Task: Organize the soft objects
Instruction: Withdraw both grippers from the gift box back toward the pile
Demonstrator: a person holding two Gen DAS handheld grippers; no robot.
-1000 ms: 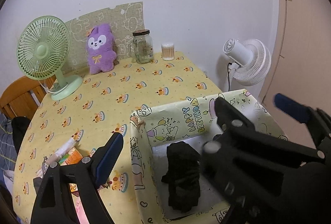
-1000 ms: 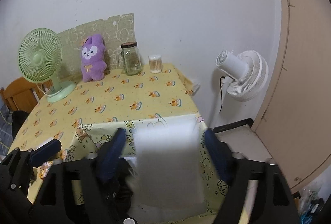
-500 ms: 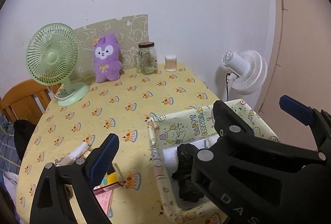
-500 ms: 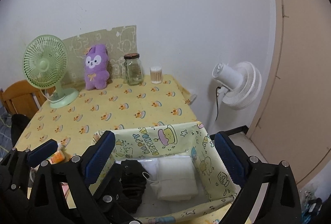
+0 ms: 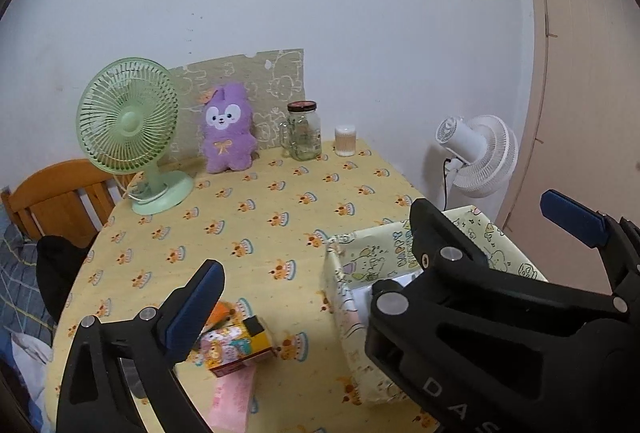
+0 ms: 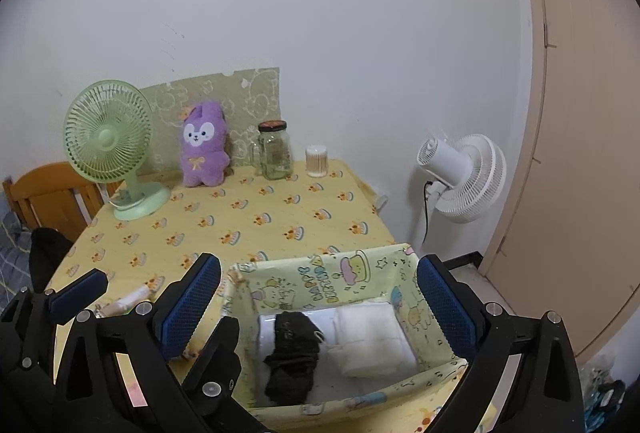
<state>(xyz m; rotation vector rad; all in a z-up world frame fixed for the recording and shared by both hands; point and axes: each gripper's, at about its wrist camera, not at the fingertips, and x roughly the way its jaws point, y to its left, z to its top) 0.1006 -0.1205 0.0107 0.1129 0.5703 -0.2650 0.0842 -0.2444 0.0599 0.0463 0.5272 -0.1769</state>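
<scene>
A soft fabric bin [image 6: 320, 283] printed with cartoon animals and cakes sits at the near right corner of the table [image 6: 248, 217]. Inside it, a folded white cloth [image 6: 372, 339] lies on the right and a folded black cloth [image 6: 294, 349] lies beside it on the left, partly over another white piece [image 6: 266, 329]. The black and white cloths touch near the middle of the bin.

The right gripper [image 6: 318, 307] hangs over the bin with its blue-padded jaws wide apart, one near each side wall; nothing is clamped between them and they press on neither cloth. The left gripper [image 5: 382, 245] is to its left, its jaws opening, wide apart and holding nothing; one of its fingers [image 5: 194, 307] is over the table left of the bin, the other [image 5: 572, 215] past the bin's right side.

On the yellow tablecloth left of the bin lie a small colourful box [image 5: 236, 347], a pink packet [image 5: 232, 399] and a small wrapped roll [image 6: 128, 299]. Along the back edge stand a green desk fan [image 6: 110, 147], a purple plush toy [image 6: 204, 145], a glass jar [image 6: 274, 151] and a tub of cotton swabs [image 6: 317, 161], with a patterned board [image 6: 244, 101] leaning on the wall behind them. A white fan [image 6: 460, 177] stands on the floor to the right, and a wooden chair [image 6: 48, 197] shows at the left.
</scene>
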